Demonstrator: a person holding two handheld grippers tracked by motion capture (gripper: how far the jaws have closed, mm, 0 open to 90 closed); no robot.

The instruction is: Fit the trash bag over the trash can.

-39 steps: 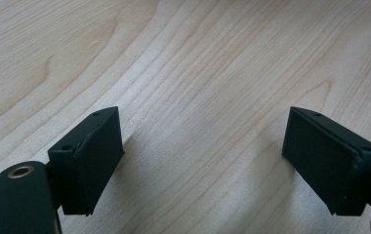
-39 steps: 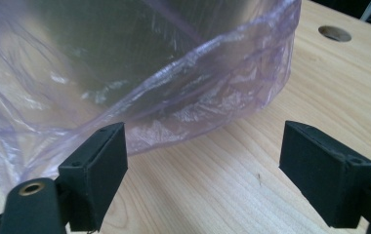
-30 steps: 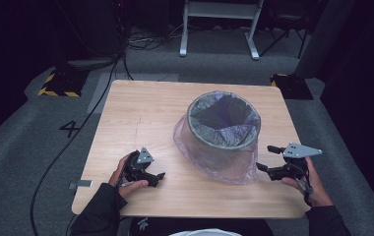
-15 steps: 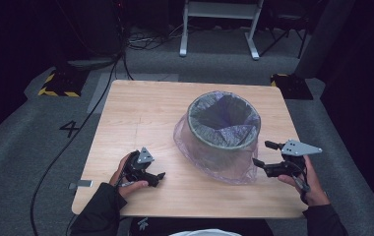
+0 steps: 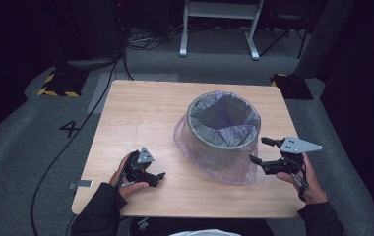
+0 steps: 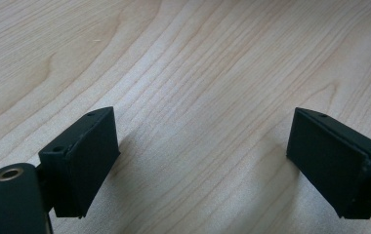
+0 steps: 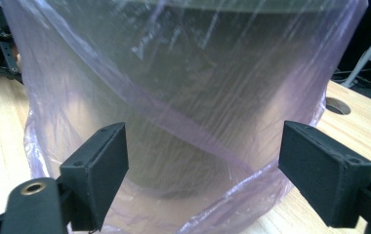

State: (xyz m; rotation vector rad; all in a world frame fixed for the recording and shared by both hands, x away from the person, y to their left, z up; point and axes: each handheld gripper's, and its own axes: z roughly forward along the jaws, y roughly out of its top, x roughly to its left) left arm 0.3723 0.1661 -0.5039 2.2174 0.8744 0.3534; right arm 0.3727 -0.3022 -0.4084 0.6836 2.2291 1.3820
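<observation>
Item: bin (image 5: pixel 223 129) with loose purple bag (image 5: pixel 214 162), mid-table (image 5: pixel 140 113). Right hand-held gripper (image 5: pixel 263 150), jaws apart, faced bag; best pinched film alone, not wall. Left hand-held gripper (image 5: pixel 151 173) apart, resting on table.

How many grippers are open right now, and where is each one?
2. The left gripper rests low over the bare table near its front-left edge, jaws apart. The right gripper sits at the right side of the bag-lined bin, jaws apart and facing the plastic bag.
</observation>
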